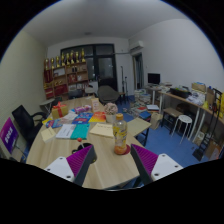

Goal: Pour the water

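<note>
Standing upright beyond the open gripper [112, 160]: bottle [120, 134], table [60, 150].

Gripper [112, 168]: two dark fingers are showing at the 6 o'clock side of the gripper view. Left finger is appearing black to dark grey, blocky, broadening toward its base at about 7 o'clock. Right finger is matching it at about 5 o'clock. Each is carrying a magenta pad [78, 160] on its inner face, flat and roughly wedge-shaped. Cables, screws and markings are not showing clearly enough to report. No hand, sleeve or skin is showing.
</note>
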